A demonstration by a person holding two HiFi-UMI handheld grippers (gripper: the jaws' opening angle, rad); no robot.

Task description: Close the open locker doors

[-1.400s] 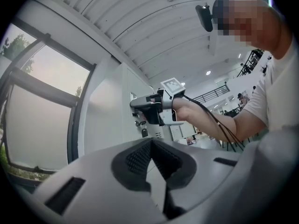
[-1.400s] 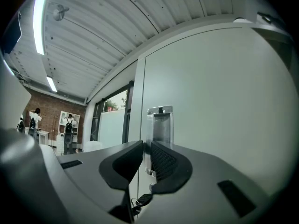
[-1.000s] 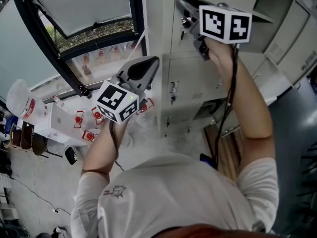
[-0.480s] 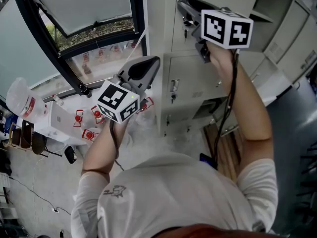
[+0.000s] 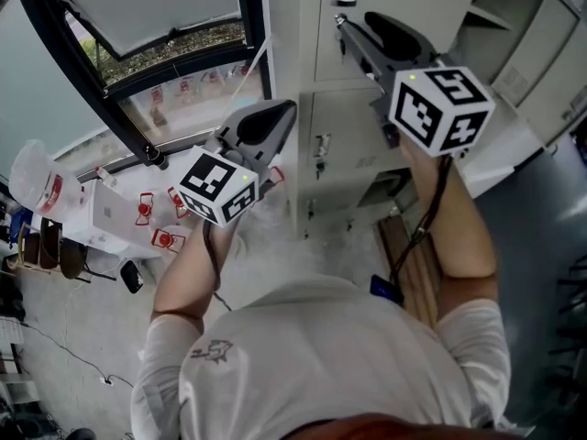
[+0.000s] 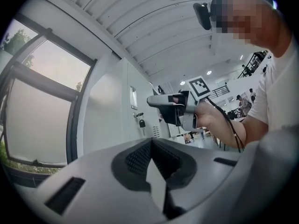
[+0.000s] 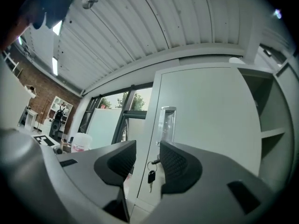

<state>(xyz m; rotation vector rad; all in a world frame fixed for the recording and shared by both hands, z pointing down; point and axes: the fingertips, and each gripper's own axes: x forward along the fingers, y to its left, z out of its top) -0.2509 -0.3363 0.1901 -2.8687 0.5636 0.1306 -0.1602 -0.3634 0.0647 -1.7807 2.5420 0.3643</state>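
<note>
Locker doors: pale sheet metal, judged light and stiff, swinging freely on their hinges. A flat push near the free edge, away from the hinge side, should serve better than a pinch. A hard shove may make a door slam or bounce back.

Location: the locker door point(image 7: 210, 139) directly ahead of the right gripper point(image 7: 147, 150) stands shut. An open compartment point(image 7: 273, 120) with a shelf point(image 7: 273, 133) lies just to its right.

Right gripper: jaws apart, having just been opening, nothing between the pads.

Left gripper point(image 6: 152, 146): jaws closed together, empty.

Right gripper view only: a handle point(image 7: 167, 121) and a hanging key point(image 7: 150, 176) on the shut door, seen through the gap in the jaws. The key could snag a careless push.

Head view only: both grippers at once, the left one beside the window point(image 5: 174, 26), the right one raised before the lockers.

Left gripper view only: the right gripper in profile, level, its tip near the locker fronts.
</note>
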